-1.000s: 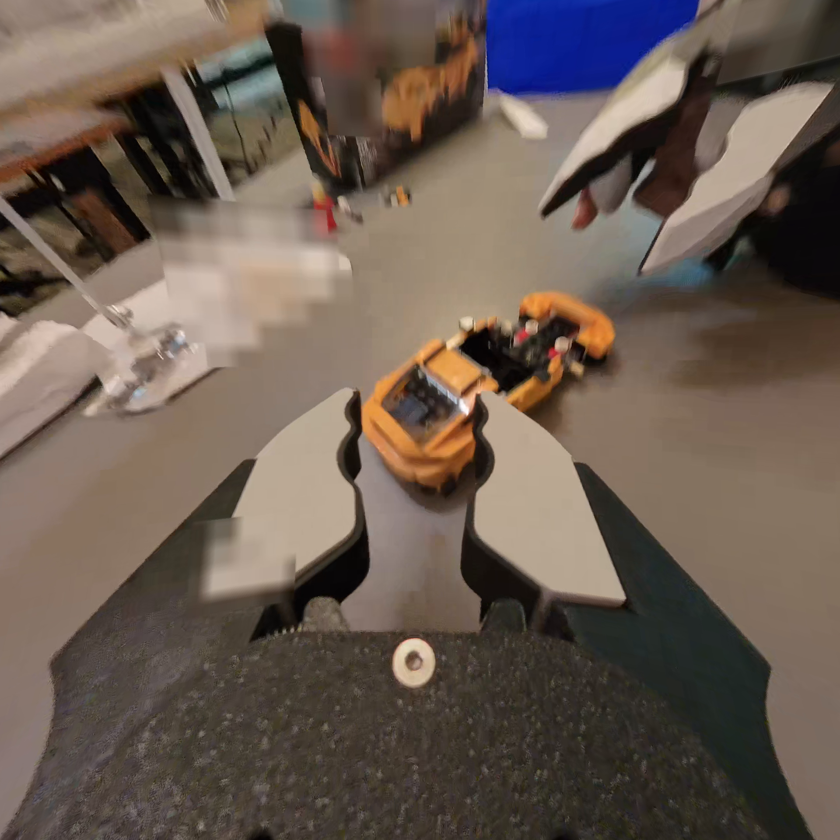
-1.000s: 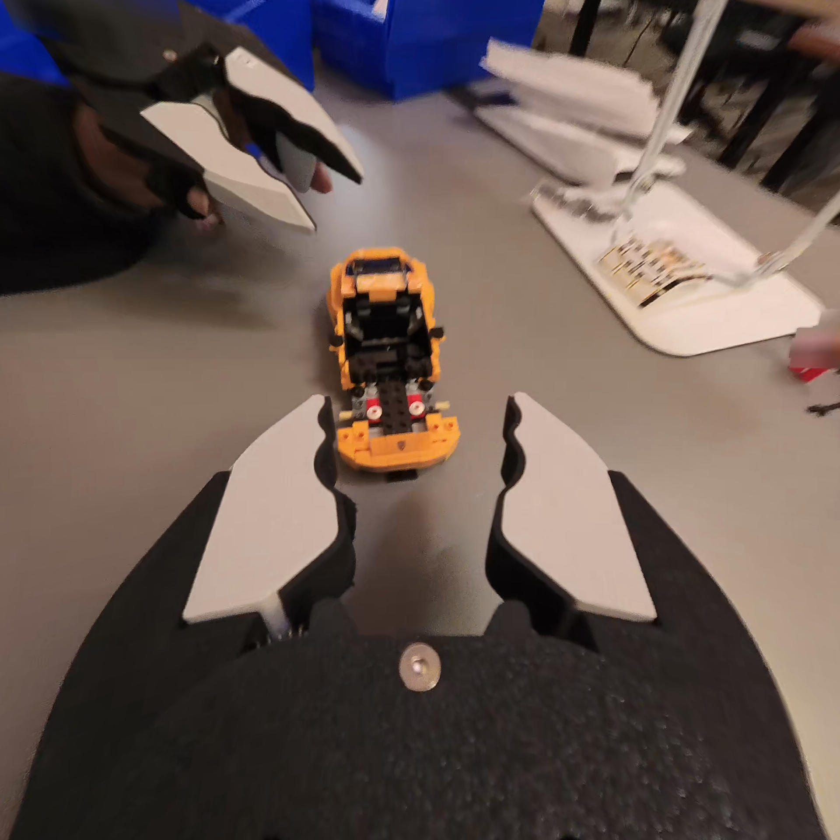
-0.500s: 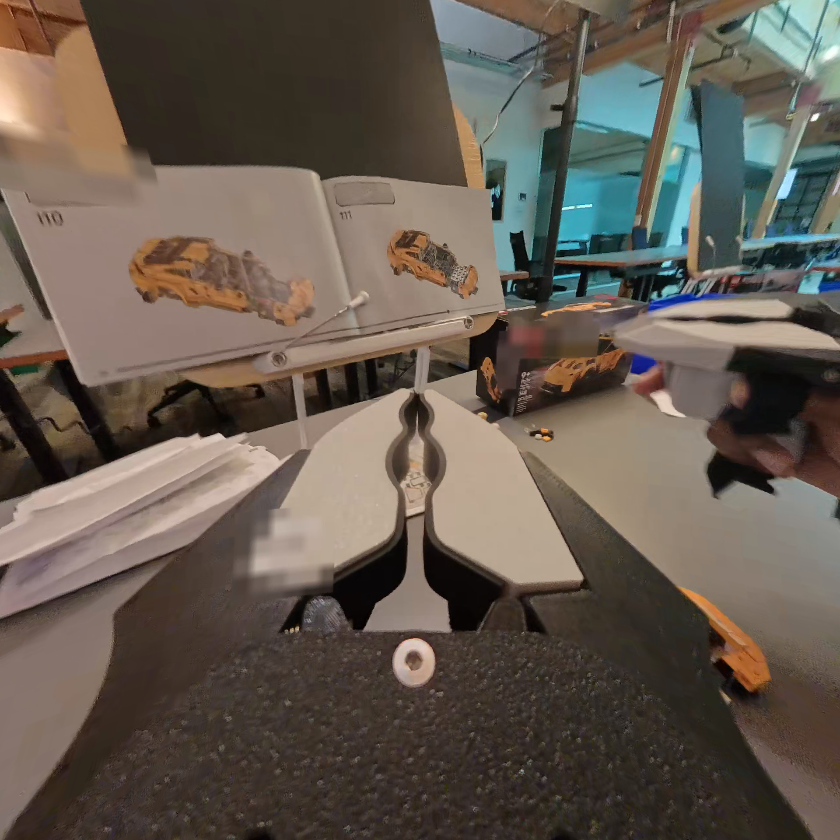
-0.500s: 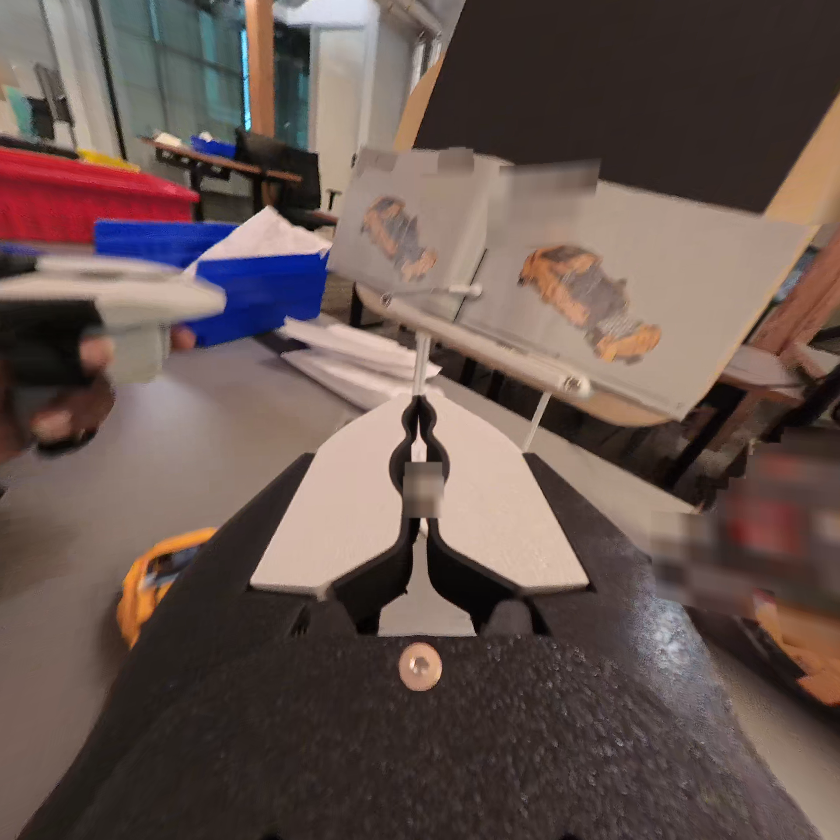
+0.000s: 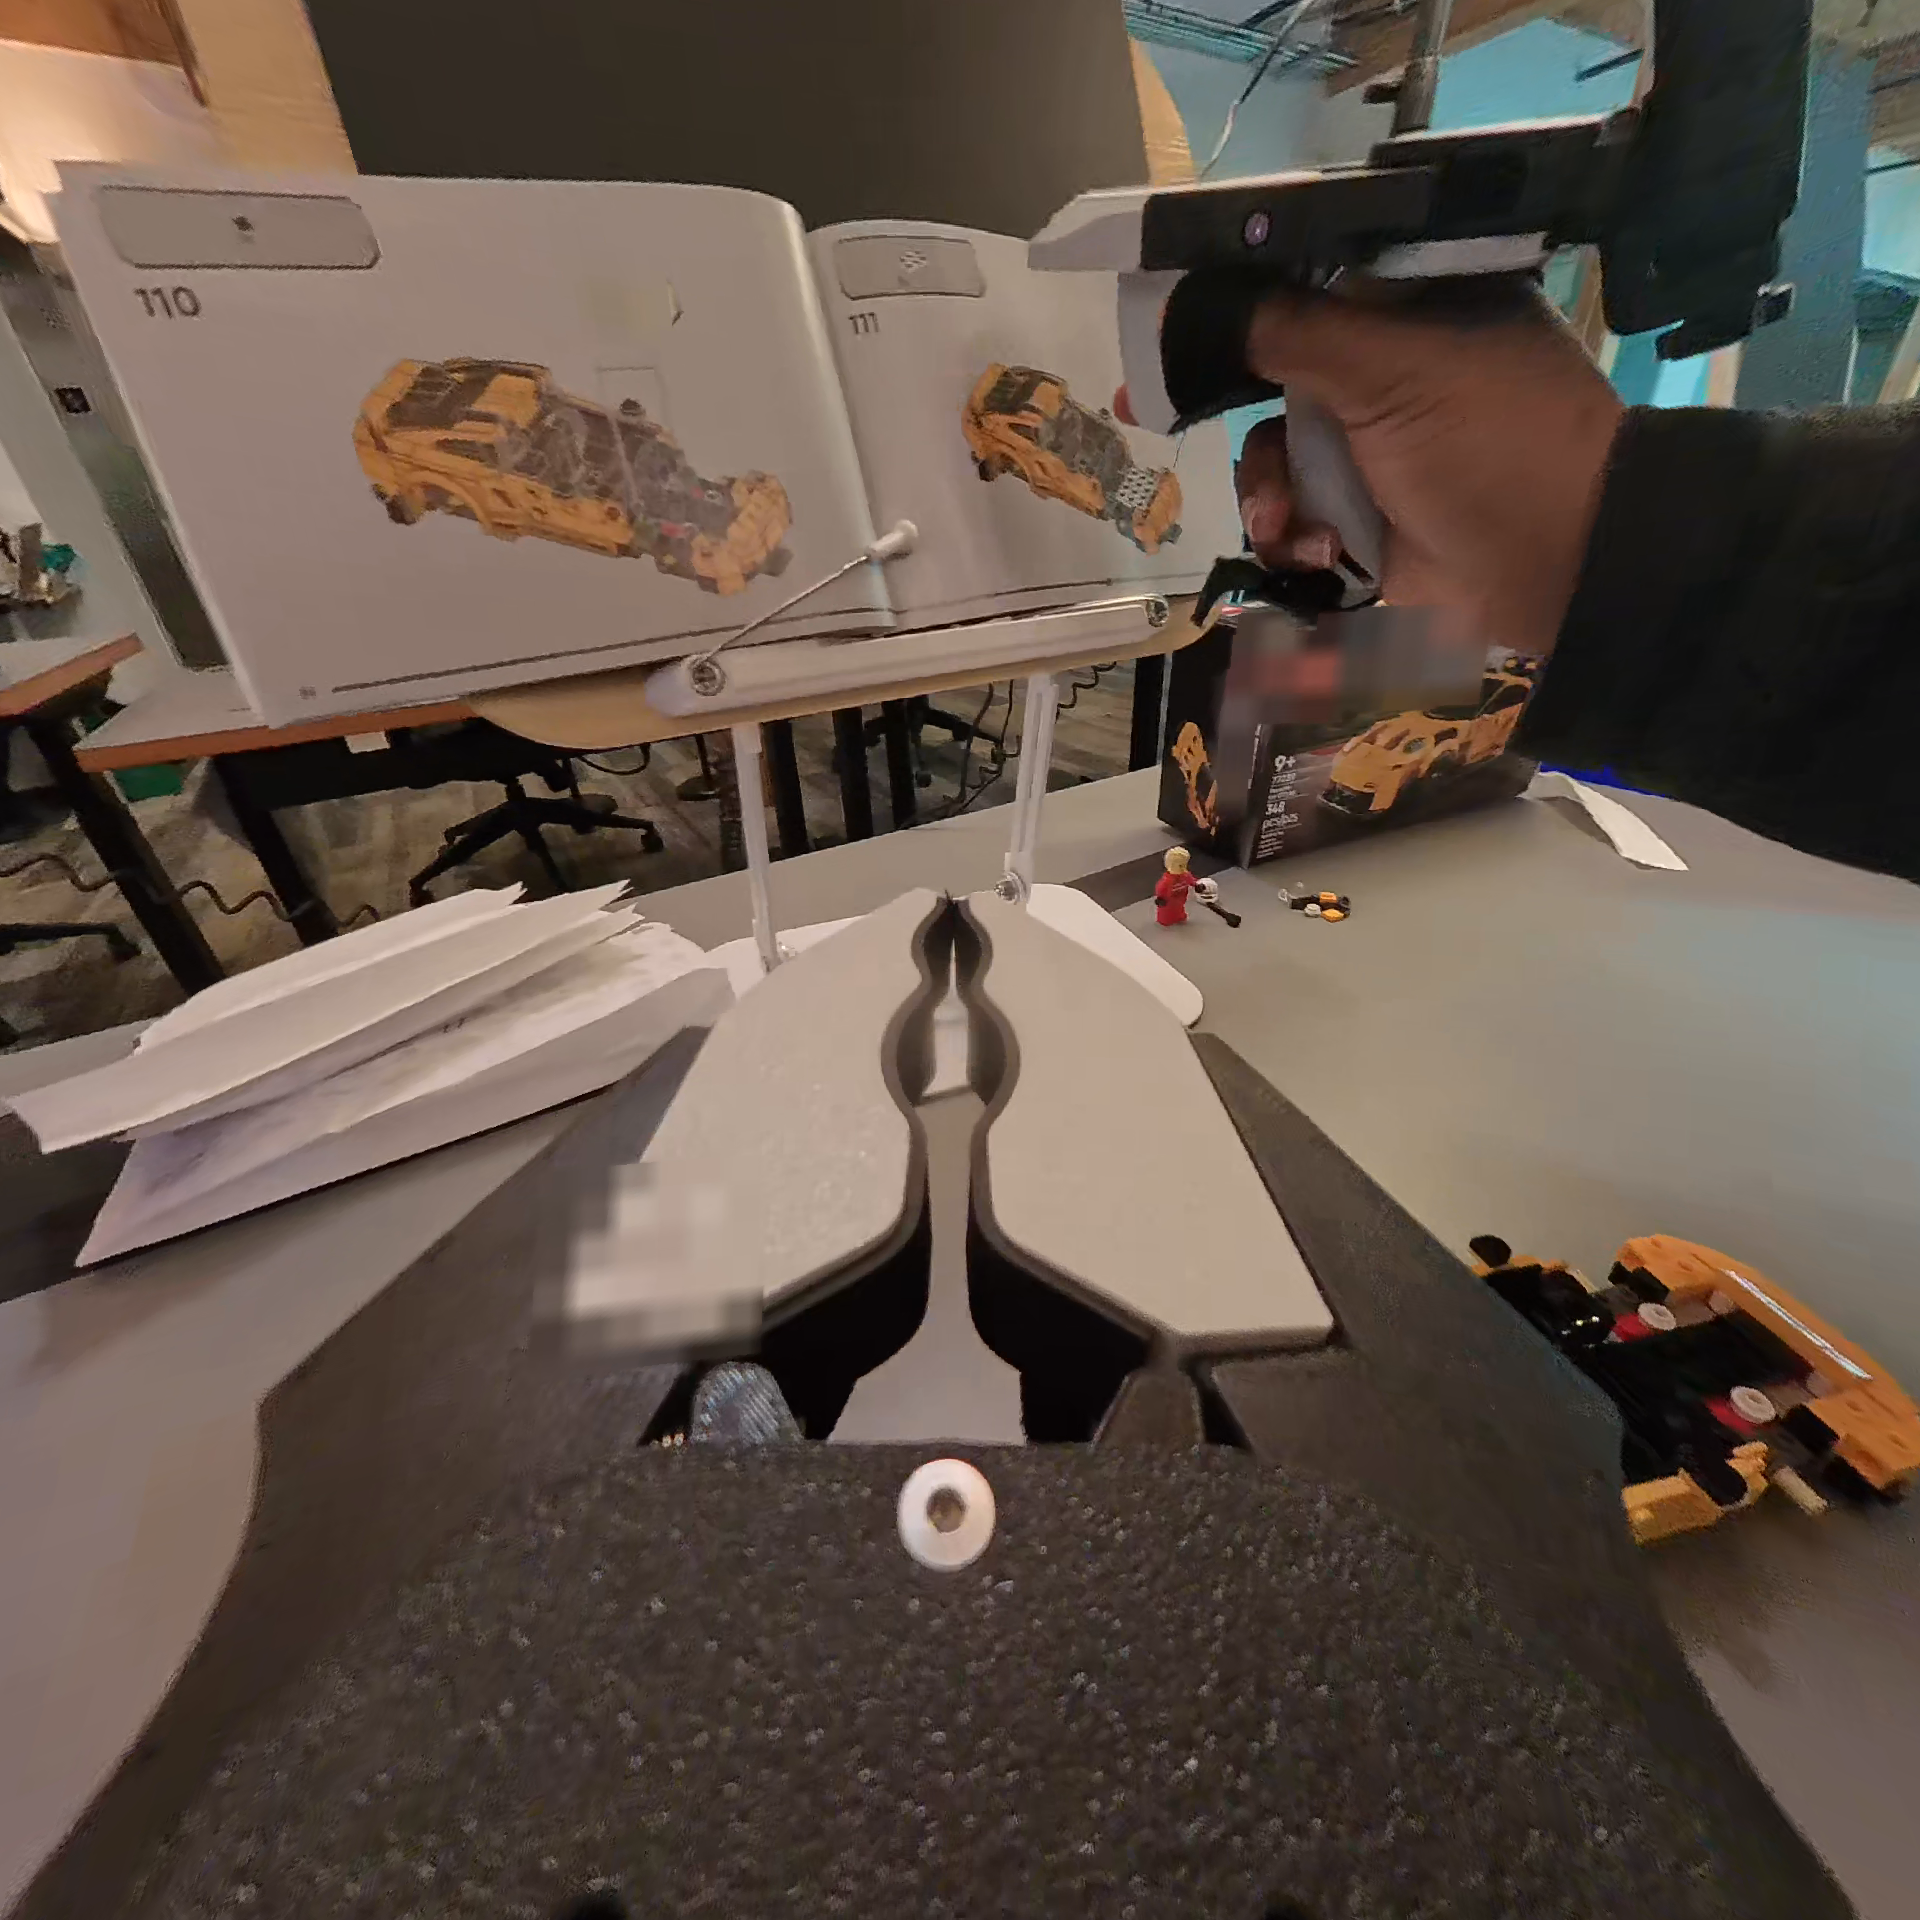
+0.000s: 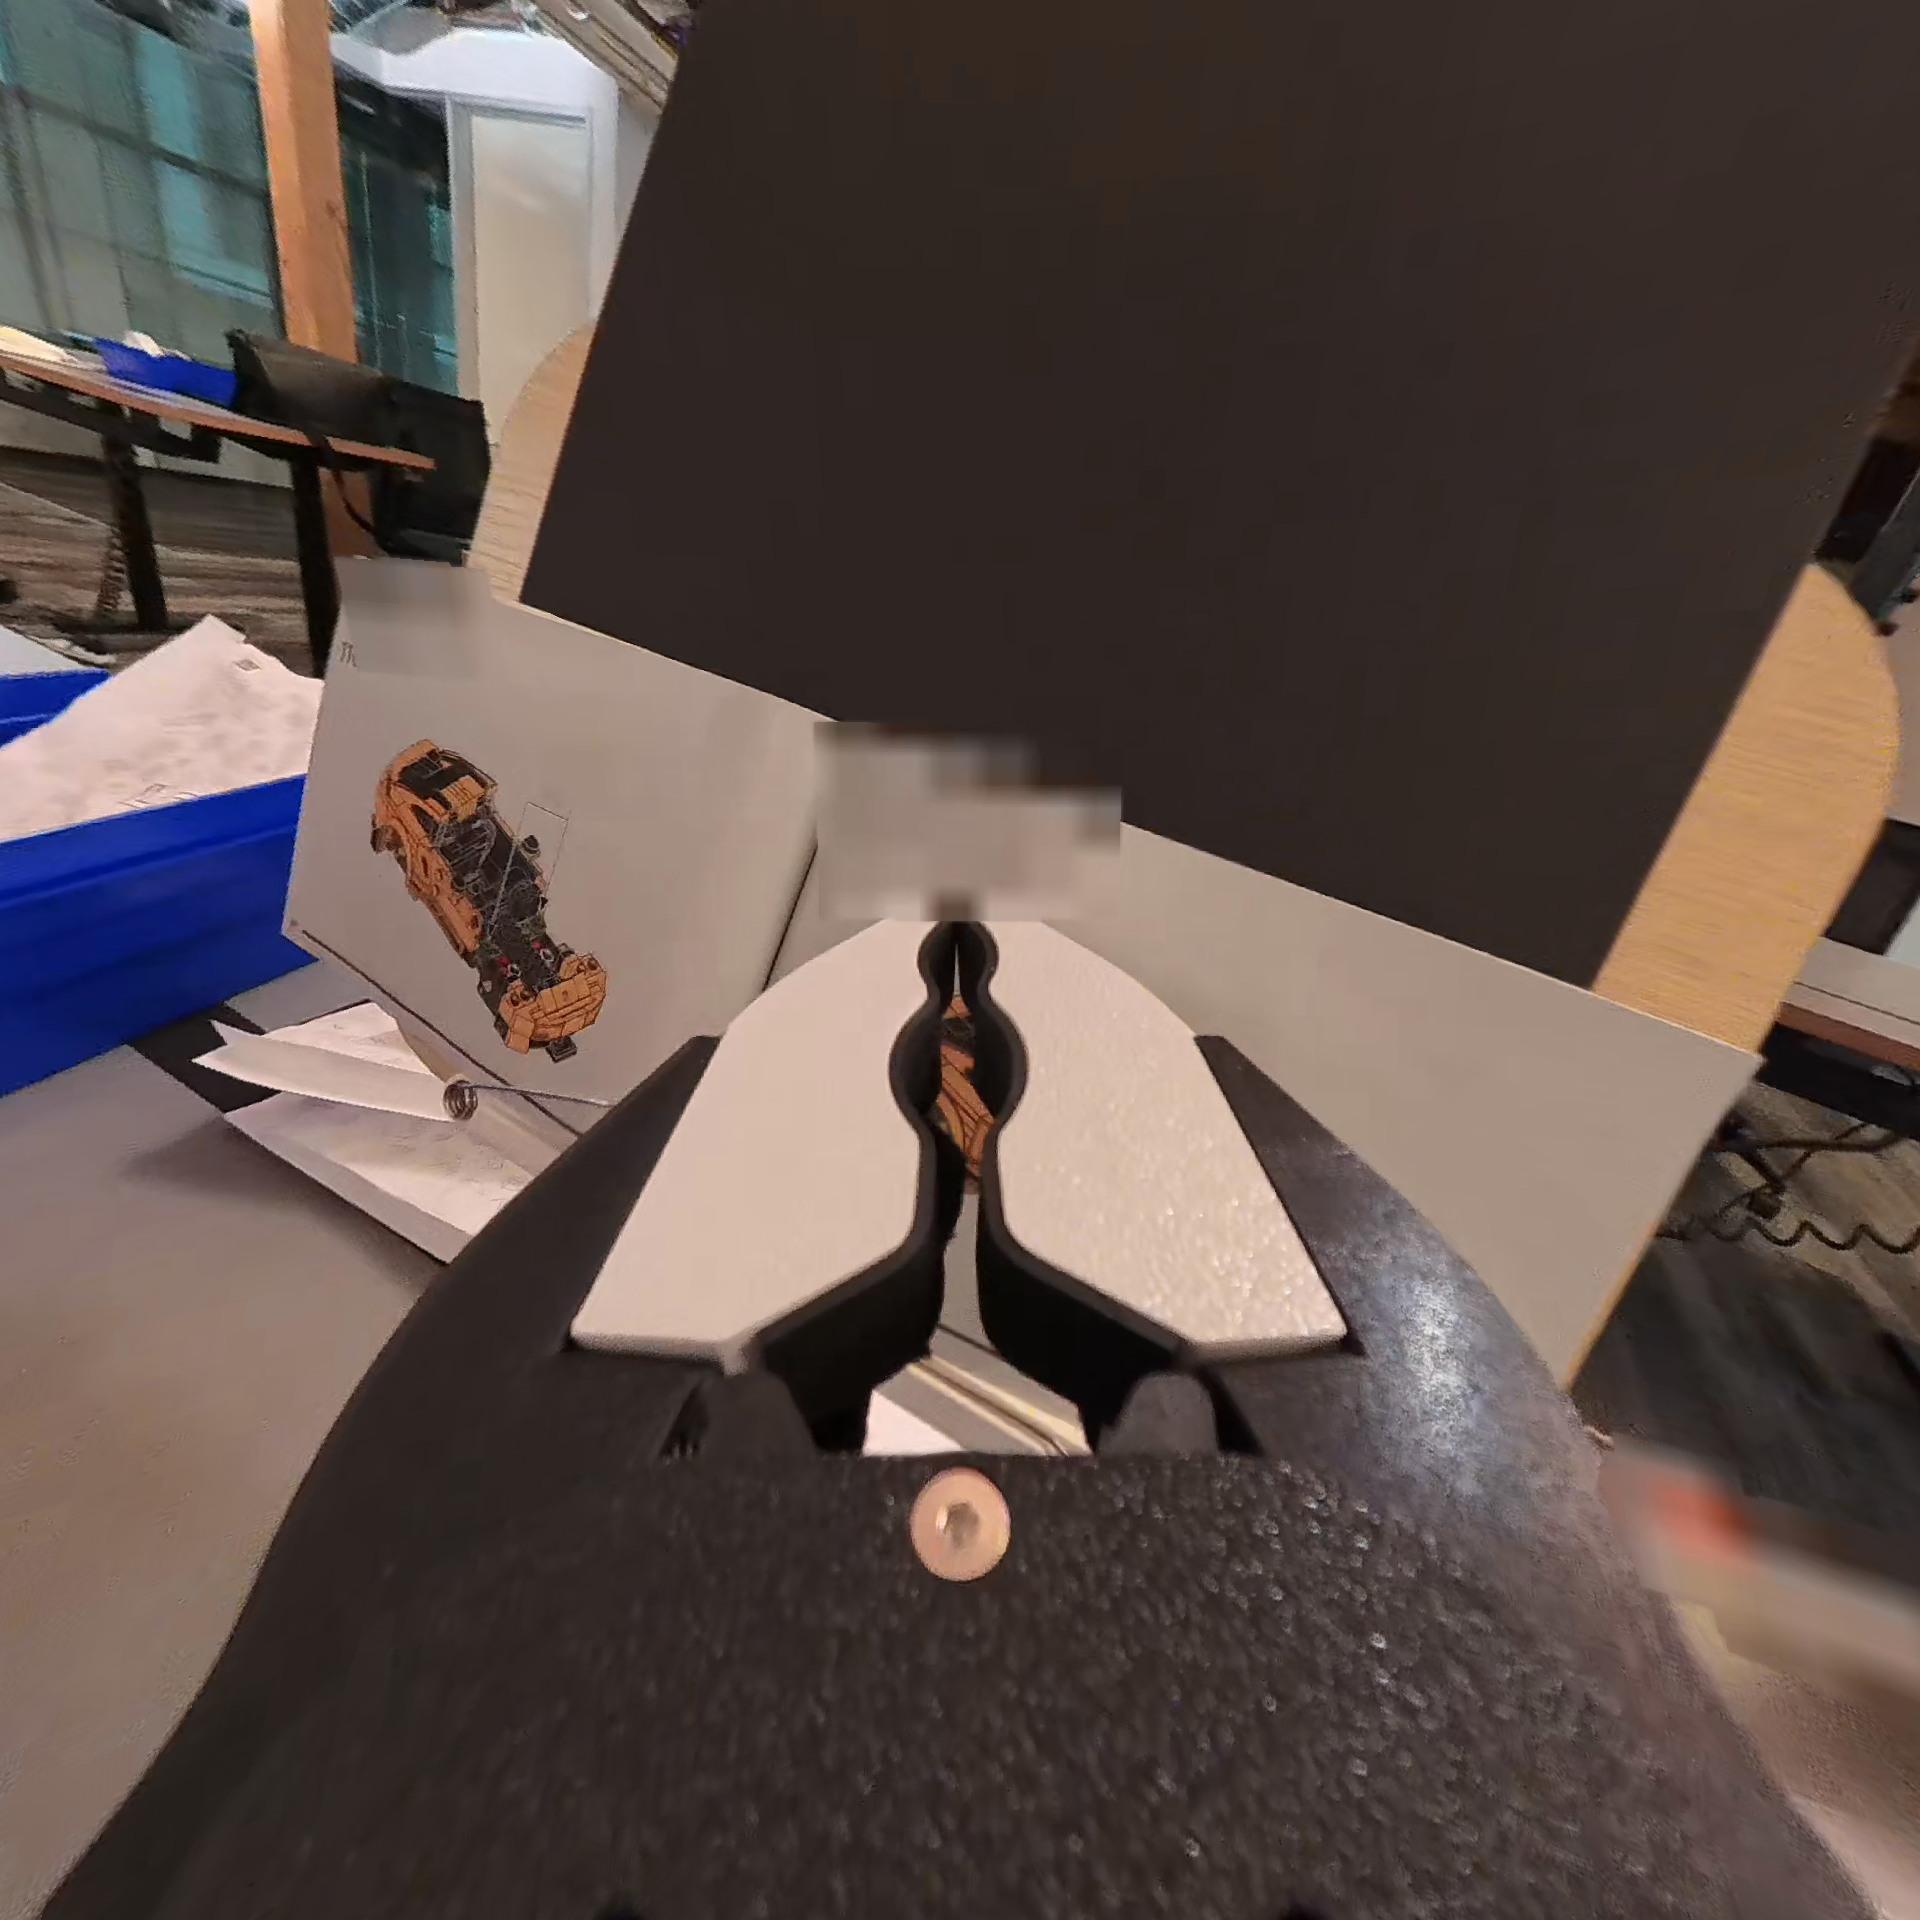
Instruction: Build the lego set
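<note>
The half-built orange and black lego car (image 5: 1704,1371) lies on the grey table (image 5: 1507,1091) at the lower right of the left wrist view. My left gripper (image 5: 951,914) is shut and empty, raised and aimed at the open instruction booklet (image 5: 499,436) on its white stand. My right gripper (image 6: 956,935) is shut and empty, close in front of the booklet (image 6: 582,831). The right gripper also shows in the left wrist view (image 5: 1081,244), held by a hand beside the booklet's right page. The car is out of the right wrist view.
A stack of white paper bags (image 5: 343,1039) lies left of the stand. The black lego box (image 5: 1340,769), a red minifigure (image 5: 1176,885) and small loose parts (image 5: 1317,904) sit at the table's far side. A blue bin (image 6: 125,904) stands at left. My right fingertips sit around 25 centimetres from my left ones.
Both grippers lifted away from the car, shut, and swung up toward the booklet. The right gripper has since moved closer to the pages.
</note>
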Demonstrator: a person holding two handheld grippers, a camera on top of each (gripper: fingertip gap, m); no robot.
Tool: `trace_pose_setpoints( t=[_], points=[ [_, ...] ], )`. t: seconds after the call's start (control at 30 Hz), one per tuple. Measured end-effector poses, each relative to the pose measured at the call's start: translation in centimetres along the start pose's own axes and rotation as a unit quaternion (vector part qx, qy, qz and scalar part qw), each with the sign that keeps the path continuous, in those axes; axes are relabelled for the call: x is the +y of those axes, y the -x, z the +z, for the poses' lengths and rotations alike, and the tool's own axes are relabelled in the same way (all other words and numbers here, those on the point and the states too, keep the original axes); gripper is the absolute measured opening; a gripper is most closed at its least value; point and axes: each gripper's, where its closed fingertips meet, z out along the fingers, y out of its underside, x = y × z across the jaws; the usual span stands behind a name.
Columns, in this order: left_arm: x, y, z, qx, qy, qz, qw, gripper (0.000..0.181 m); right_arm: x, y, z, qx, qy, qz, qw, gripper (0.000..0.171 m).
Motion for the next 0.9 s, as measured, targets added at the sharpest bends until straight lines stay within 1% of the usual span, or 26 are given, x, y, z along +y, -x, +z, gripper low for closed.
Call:
trace_pose_setpoints(
  t=[0.2,0.33,0.63,0.9],
  points=[
    [0.6,0.4,0.2,0.004,0.009,-0.013,1.000,0.000,0.7,1.1,1.1,-0.010,-0.003,0.000,1.000,0.000],
    [1.0,0.1,0.3,0.005,0.014,-0.003,1.000,0.000,0.8,1.2,1.5,-0.012,0.001,-0.004,1.000,0.000],
    [1.4,-0.2,0.4,0.008,0.021,0.015,1.000,0.000,-0.3,1.1,2.1,-0.008,0.007,-0.028,1.000,0.001],
    [1.4,-0.4,0.4,0.010,0.021,0.023,0.999,0.000,-0.2,0.8,2.1,-0.003,0.018,-0.041,0.999,0.002]
  ],
)
